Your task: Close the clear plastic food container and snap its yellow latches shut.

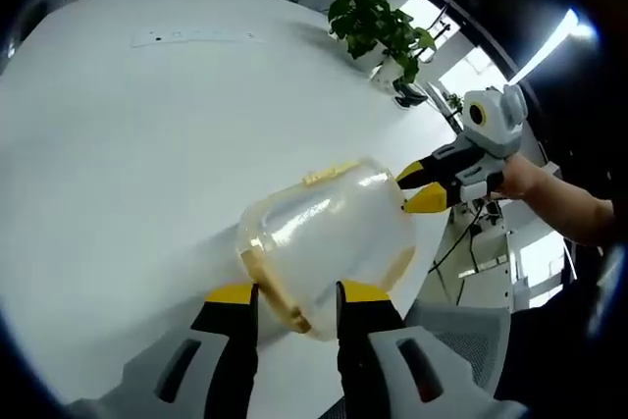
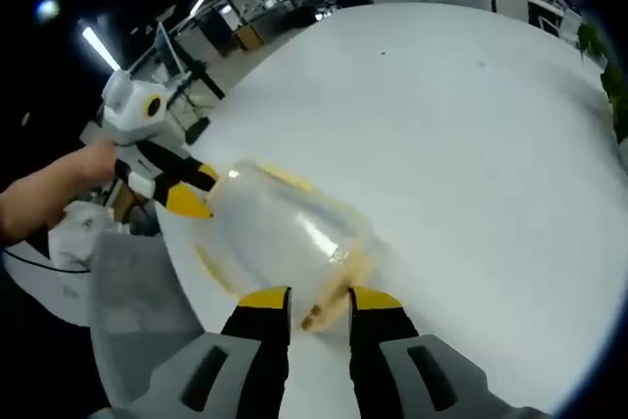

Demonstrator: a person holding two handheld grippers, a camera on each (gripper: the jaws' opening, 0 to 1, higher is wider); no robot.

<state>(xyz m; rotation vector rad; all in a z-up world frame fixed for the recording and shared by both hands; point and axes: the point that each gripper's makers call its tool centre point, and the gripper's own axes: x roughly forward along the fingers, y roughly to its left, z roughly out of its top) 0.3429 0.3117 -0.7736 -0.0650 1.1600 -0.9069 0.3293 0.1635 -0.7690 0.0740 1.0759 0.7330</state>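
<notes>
Left tongs (image 1: 296,296): nearest us, narrowed on a yellow latch (image 1: 272,287) at the container's (image 1: 329,237) near rim.
Container: clear, held between both tongs at the near edge of the white surface (image 1: 137,144); whether it rests there we cannot tell.
Right tongs (image 2: 319,299): narrowed onto the opposite end, where a latch (image 2: 329,313) sits between the tips.
Step, as we judge it: squeeze each latch against the rim while the other tongs brace.
Care: we keep pressure square, or the smooth plastic slips.
Plant (image 1: 378,26): far right, well apart.
</notes>
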